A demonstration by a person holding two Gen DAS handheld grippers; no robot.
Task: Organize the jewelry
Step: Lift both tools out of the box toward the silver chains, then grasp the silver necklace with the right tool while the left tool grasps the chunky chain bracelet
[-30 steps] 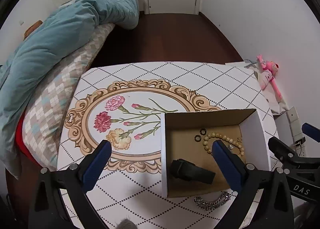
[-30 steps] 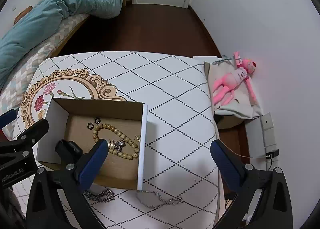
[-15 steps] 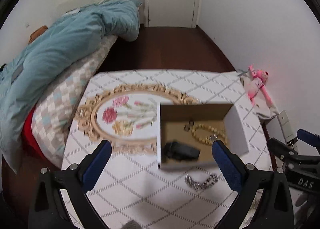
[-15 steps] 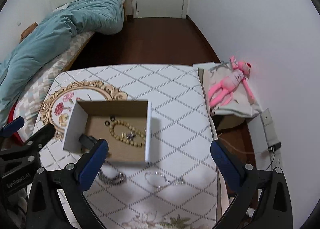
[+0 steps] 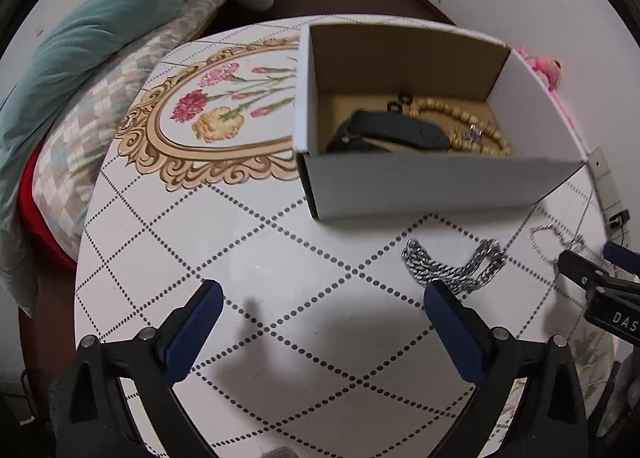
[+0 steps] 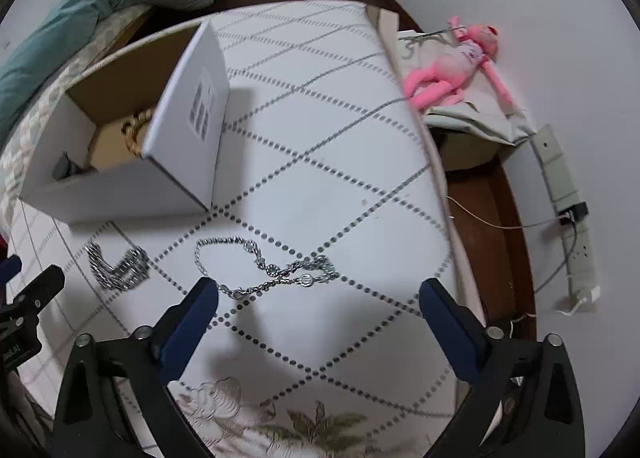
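left tongs (image 5: 320, 322): spread wide, nothing between the pads, above bare surface (image 5: 248, 250).
right tongs (image 6: 318, 316): wide but closing, no pad pressing on anything; thin silver chain (image 6: 264, 266) lies just ahead of the left pad.
box (image 5: 432, 182): open, white outside, standing on the surface beyond both chains.
left view only: box interior, with bead bracelet (image 5: 468, 122), dark strap (image 5: 384, 134) and small dark rings (image 5: 400, 103).
right view only: thin chain in full; pink toy (image 6: 448, 70) on the floor past the surface's right edge.
thick chain (image 5: 456, 264): heaped on the surface near the box's front wall.
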